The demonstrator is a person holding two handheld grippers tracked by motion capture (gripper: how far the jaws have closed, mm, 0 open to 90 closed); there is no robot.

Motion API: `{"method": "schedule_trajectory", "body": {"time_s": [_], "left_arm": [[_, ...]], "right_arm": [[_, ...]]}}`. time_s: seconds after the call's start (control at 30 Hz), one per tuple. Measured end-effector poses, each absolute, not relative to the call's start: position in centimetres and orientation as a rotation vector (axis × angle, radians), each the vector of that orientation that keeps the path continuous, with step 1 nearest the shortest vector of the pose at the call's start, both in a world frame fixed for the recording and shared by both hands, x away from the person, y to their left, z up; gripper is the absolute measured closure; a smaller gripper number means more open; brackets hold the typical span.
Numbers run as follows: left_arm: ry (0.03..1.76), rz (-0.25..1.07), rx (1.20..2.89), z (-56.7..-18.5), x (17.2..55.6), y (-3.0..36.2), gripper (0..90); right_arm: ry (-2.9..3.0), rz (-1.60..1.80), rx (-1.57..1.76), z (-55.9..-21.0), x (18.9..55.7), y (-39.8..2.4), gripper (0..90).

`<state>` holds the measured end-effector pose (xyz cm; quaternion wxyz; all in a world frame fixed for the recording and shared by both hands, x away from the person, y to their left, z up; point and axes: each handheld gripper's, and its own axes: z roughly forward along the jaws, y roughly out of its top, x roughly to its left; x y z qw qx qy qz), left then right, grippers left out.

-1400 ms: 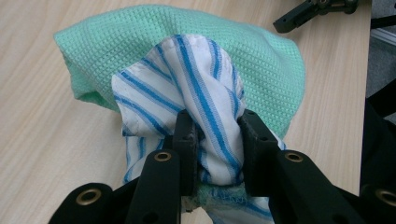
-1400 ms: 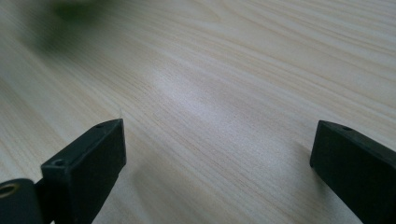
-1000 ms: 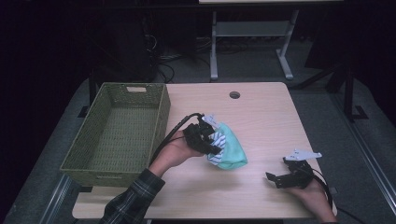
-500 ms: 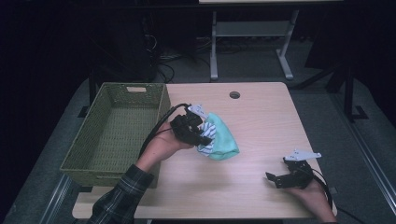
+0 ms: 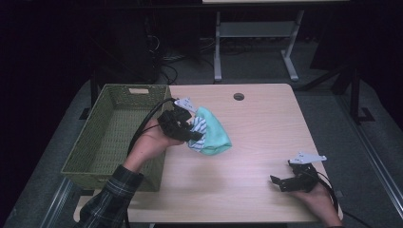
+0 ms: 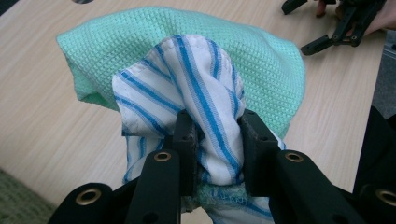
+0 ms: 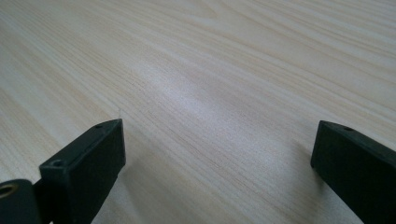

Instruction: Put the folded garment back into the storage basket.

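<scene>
**Operator:** Holding the bundle in my left gripper (image 6: 212, 140) right now: the jaws are pinched in on the striped cloth (image 6: 187, 98), with the green cloth (image 6: 261, 56) wrapped behind it, both hanging off the pads above the table (image 5: 266, 123).

**Spotter:** Which way is the basket from there?

**Operator:** In the high view the woven basket (image 5: 111, 137) sits just to the left of my left gripper (image 5: 183, 128), its near wall right under my wrist. The bundle (image 5: 209, 135) trails off to the right of the jaws, away from the basket, so I judge the next move is a sideways carry over that wall. The basket's long axis runs away from me, which leaves plenty of length to drop into.

**Spotter:** And the other hand?

**Operator:** My right gripper (image 5: 297, 178) rests at the near right corner of the table, well apart from the cloths (clearly the farther hand). Its own view has the jaws spread wide over bare wood with nothing between them.

**Spotter:** Anything one camera gives you that another doesn't?

**Operator:** The left gripper view settles the grip: stripes bunched tight between the pads, a green edge tucked below. From overhead that pinch is hidden under the gripper body, but the overhead is what places the basket.
</scene>
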<state>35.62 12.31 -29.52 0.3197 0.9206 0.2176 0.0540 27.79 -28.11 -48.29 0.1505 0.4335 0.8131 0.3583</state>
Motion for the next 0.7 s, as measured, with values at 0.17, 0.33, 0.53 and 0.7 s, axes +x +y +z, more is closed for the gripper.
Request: {"method": "schedule_trajectory", "body": {"time_s": [0.17, 0.33, 0.53, 0.7], "left_arm": [[0.607, 0.163, 2.407, -29.0, 35.6, 13.4, 70.3], [0.638, 0.194, 2.392, -28.3, 35.6, 14.8, 70.3], [0.685, 0.235, 2.369, -27.3, 35.6, 16.9, 70.3], [0.725, 0.258, 2.358, -27.0, 35.6, 18.4, 70.3]], "right_arm": [[2.335, 1.027, 1.244, -48.3, 27.8, -28.1, 2.7], [2.335, 1.027, 1.245, -48.3, 27.8, -28.1, 2.7], [2.334, 1.03, 1.252, -48.3, 27.8, -28.1, 2.6], [2.334, 1.03, 1.252, -48.3, 27.8, -28.1, 2.6]]}}
